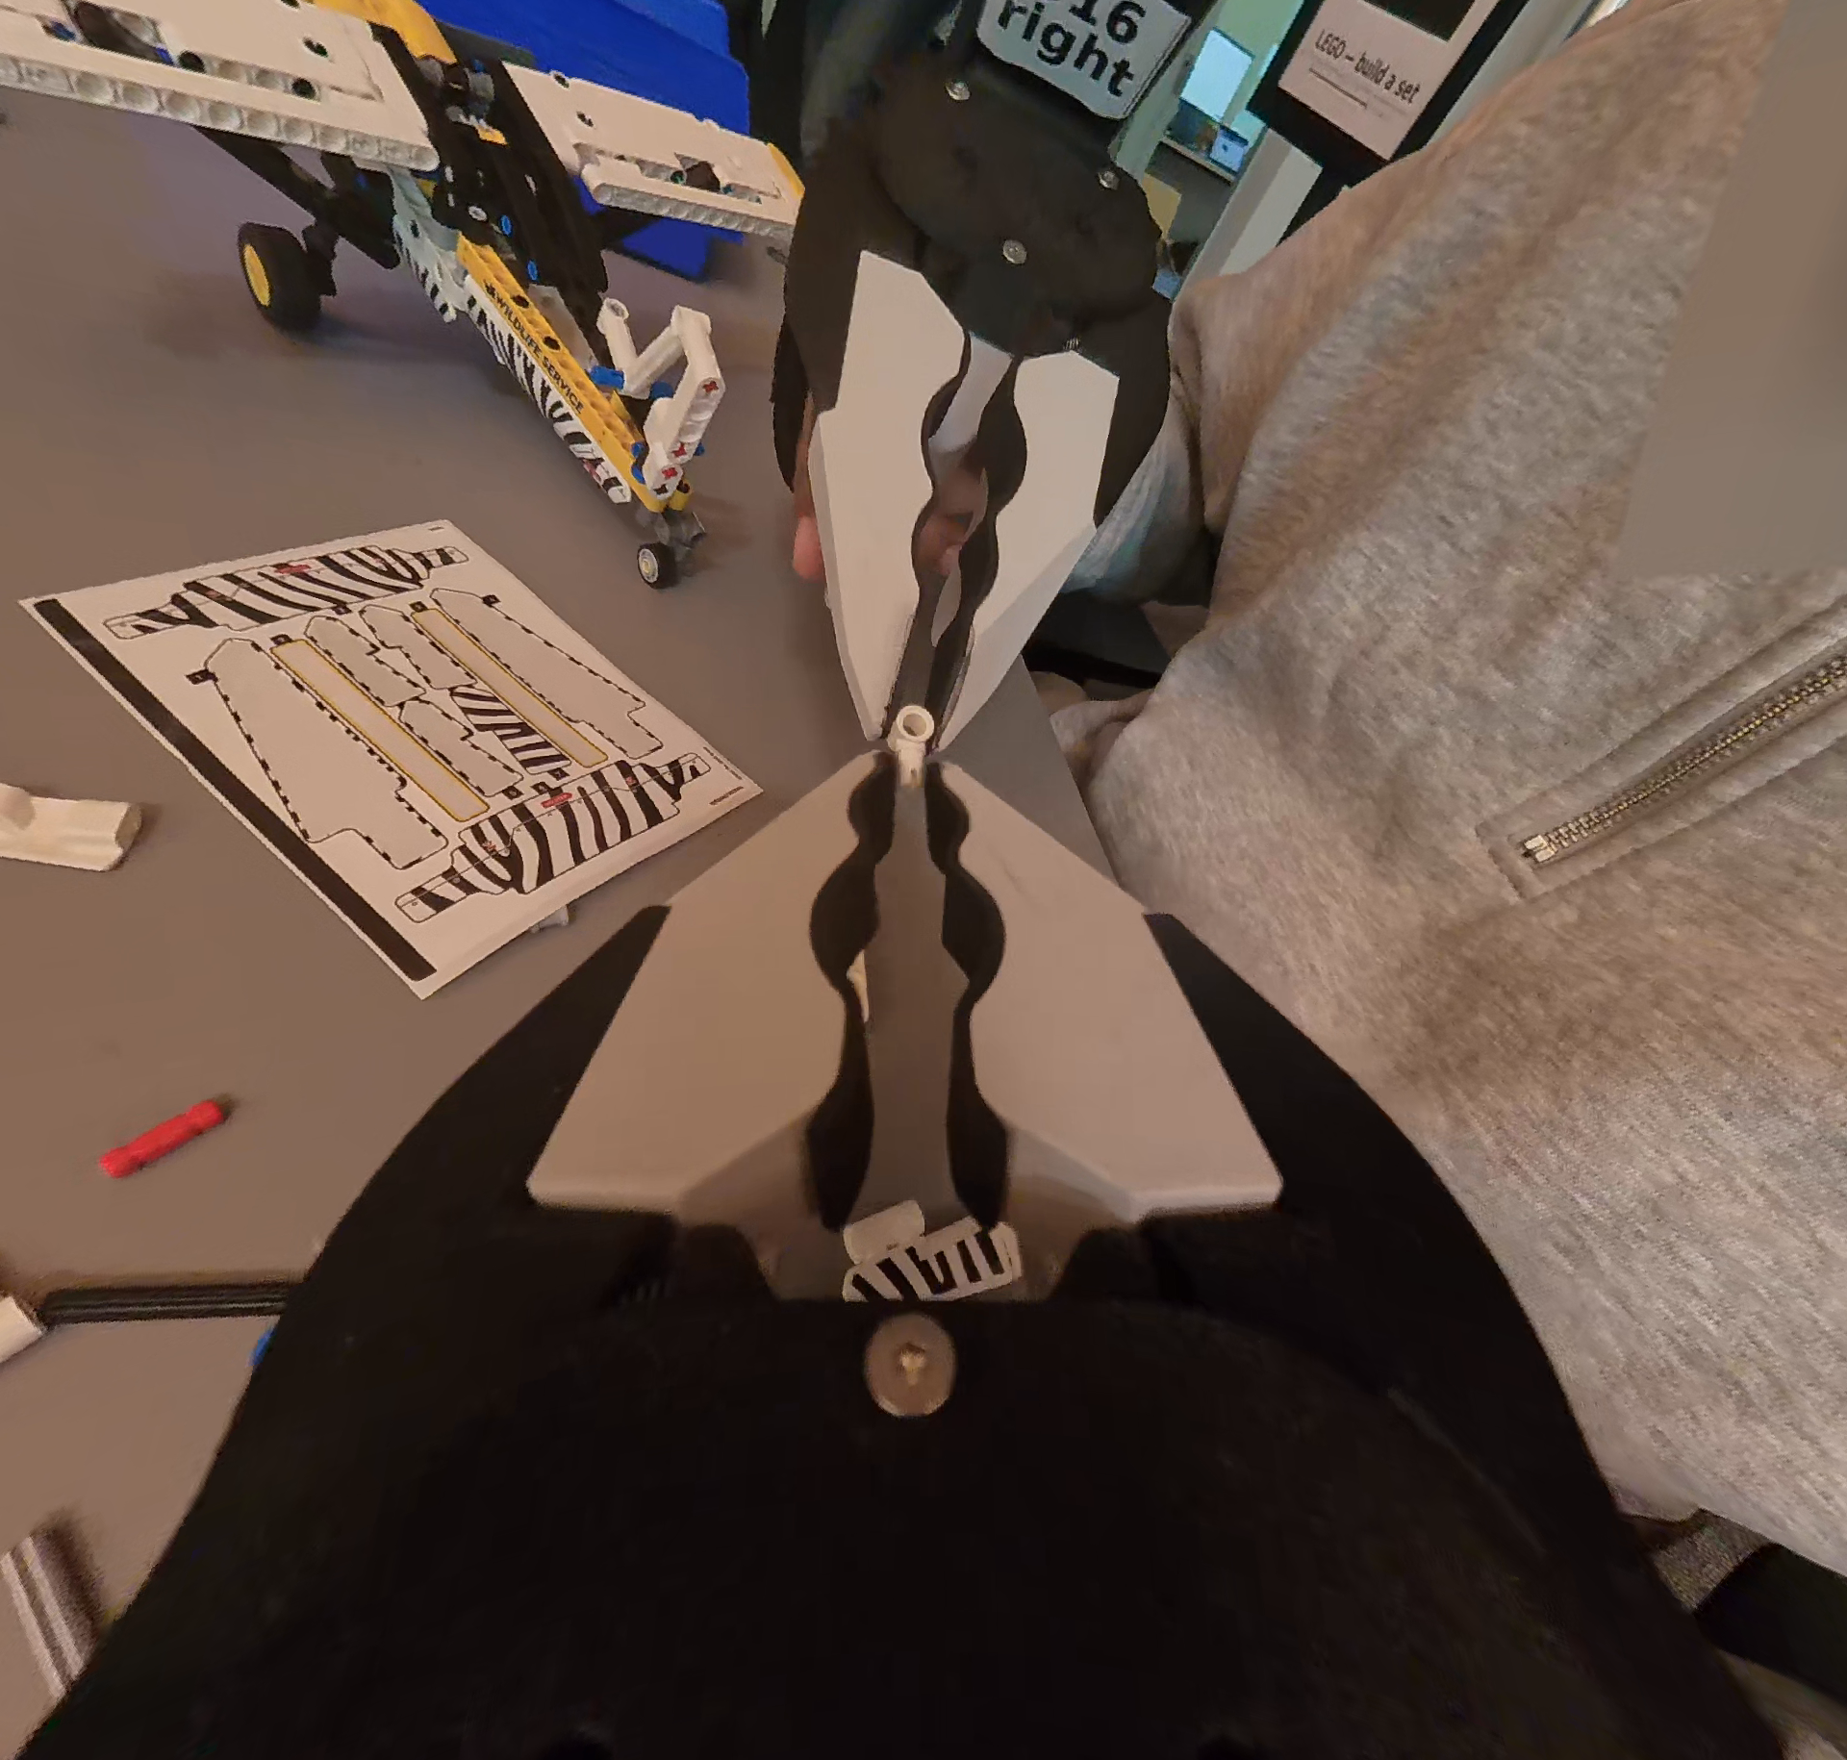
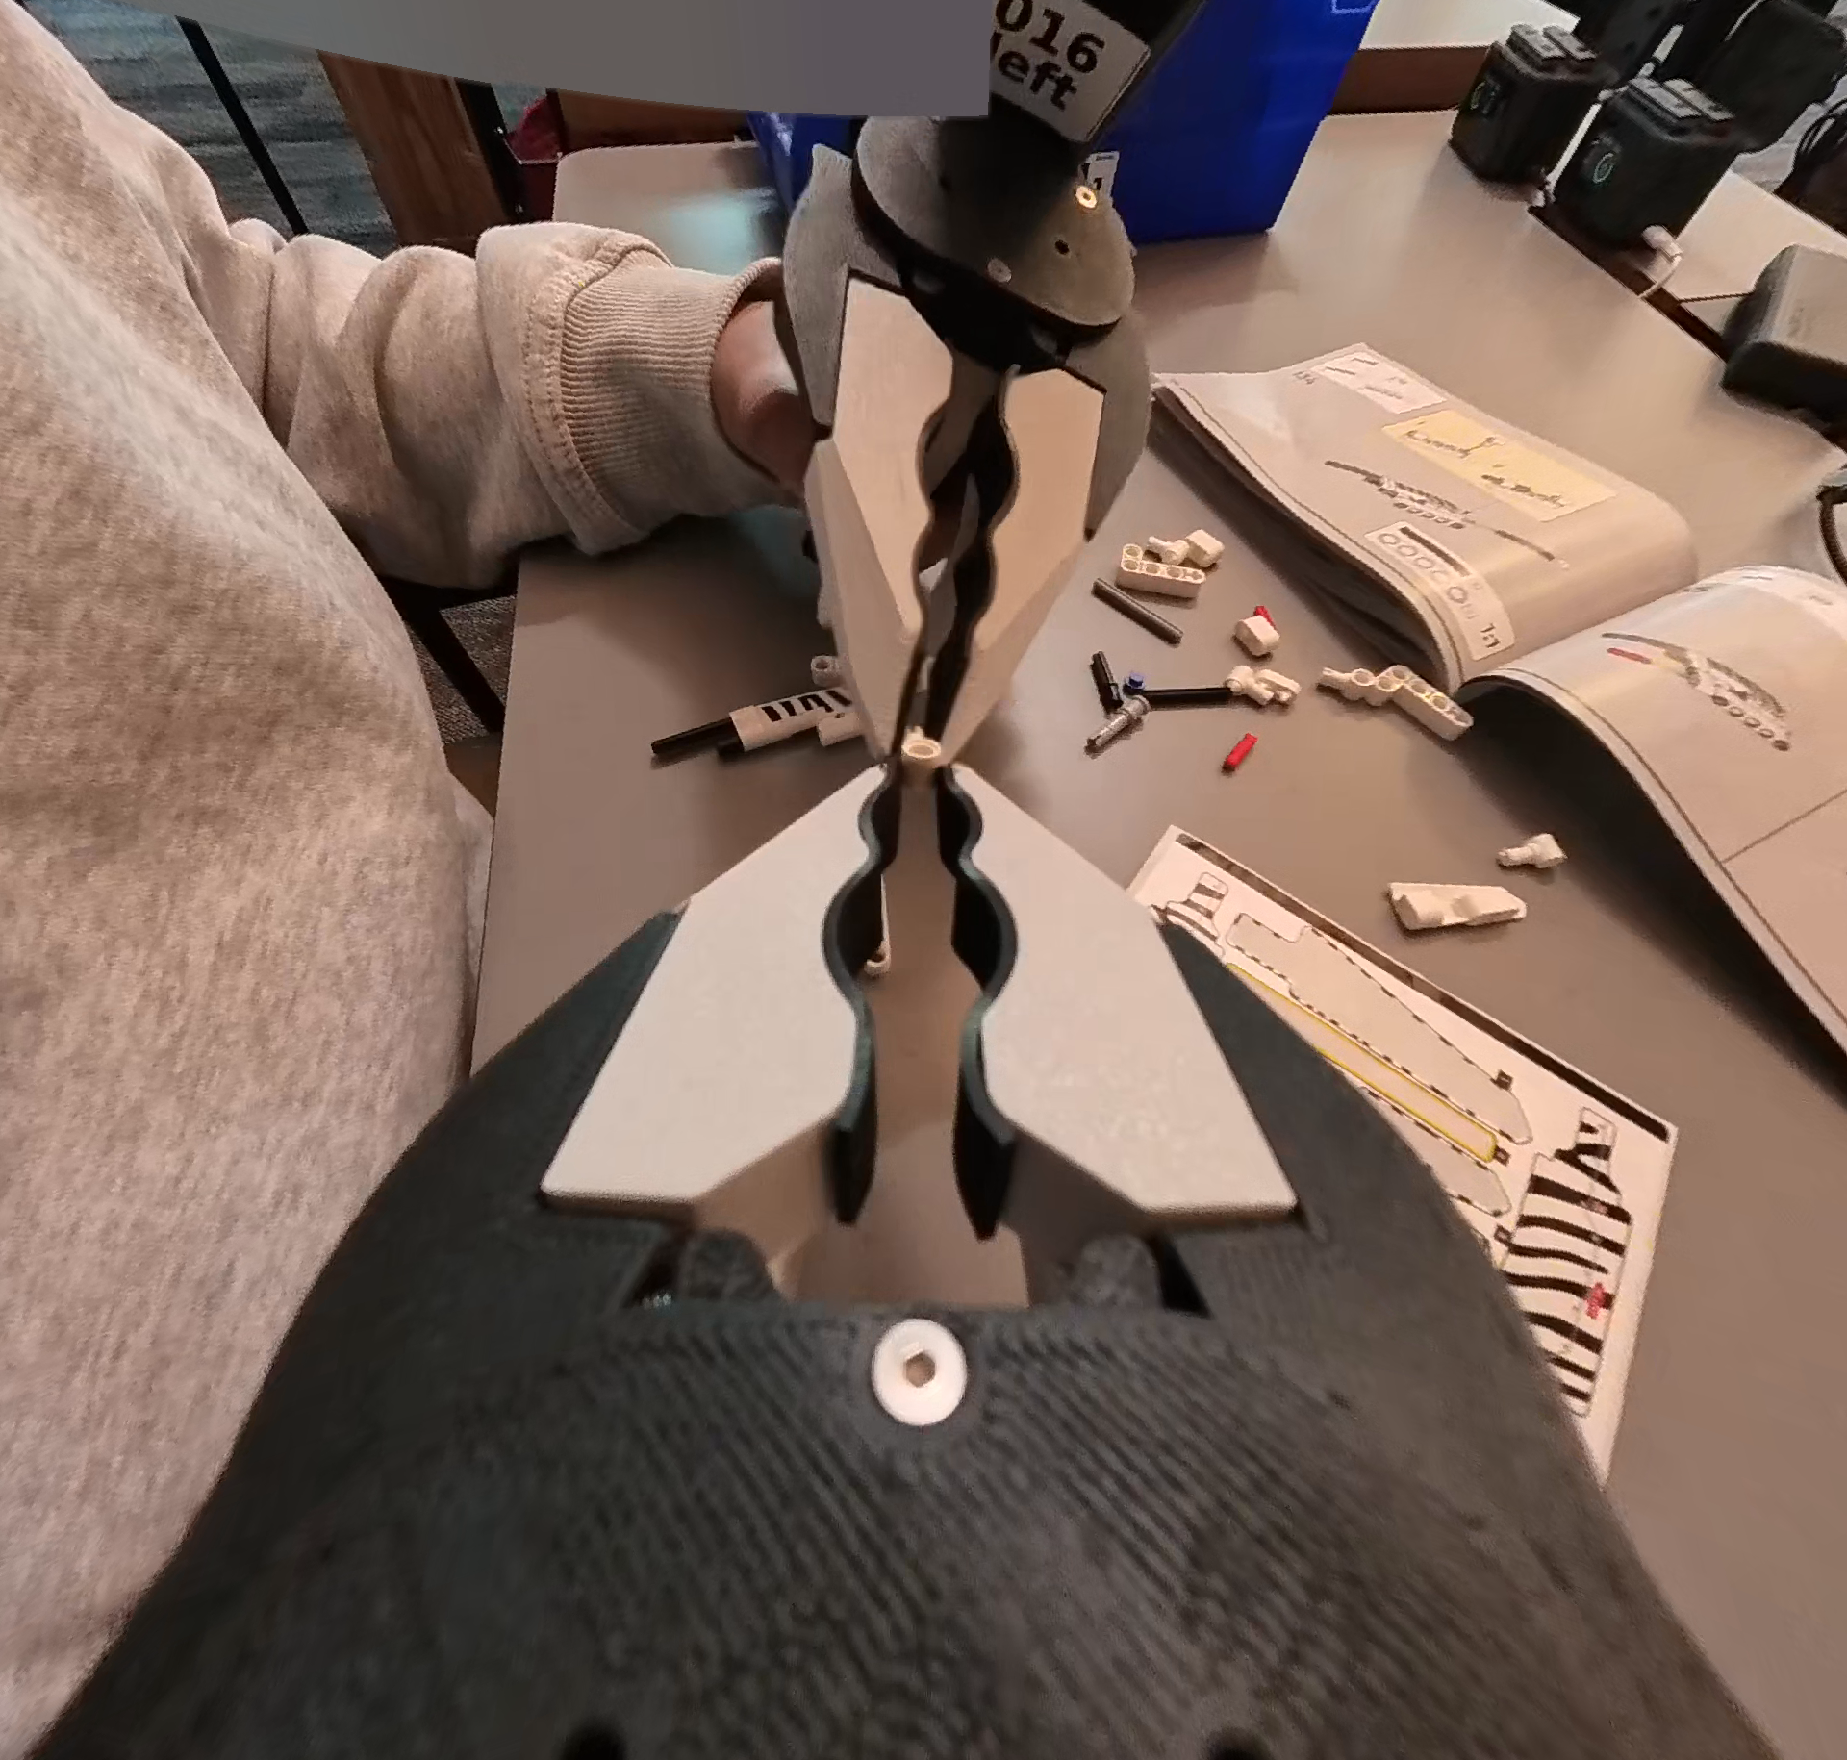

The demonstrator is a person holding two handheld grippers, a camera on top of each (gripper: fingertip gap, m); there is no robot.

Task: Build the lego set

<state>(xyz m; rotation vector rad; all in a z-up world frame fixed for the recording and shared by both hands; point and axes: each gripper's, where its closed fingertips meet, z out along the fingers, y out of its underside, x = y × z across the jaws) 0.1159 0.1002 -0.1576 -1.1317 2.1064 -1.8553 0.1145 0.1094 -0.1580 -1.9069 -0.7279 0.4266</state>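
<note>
Meeting tip to tip, left gripper (image 1: 908, 781) and right gripper (image 2: 915, 781) fingers both pinch white connector (image 1: 912, 735).

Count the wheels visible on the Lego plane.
2: a large black wheel with yellow hub beneath the white wing, a small white-hubbed black wheel at the model's near end. Others may be hidden.

Grey table (image 2: 1249, 843), blue bin (image 2: 1239, 103), black chargers (image 2: 1639, 133).

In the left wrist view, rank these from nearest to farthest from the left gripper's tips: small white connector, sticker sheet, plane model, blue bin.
1. Small white connector, at the left gripper tips.
2. Sticker sheet, left on the table.
3. Plane model, upper left.
4. Blue bin, behind the model.
</note>
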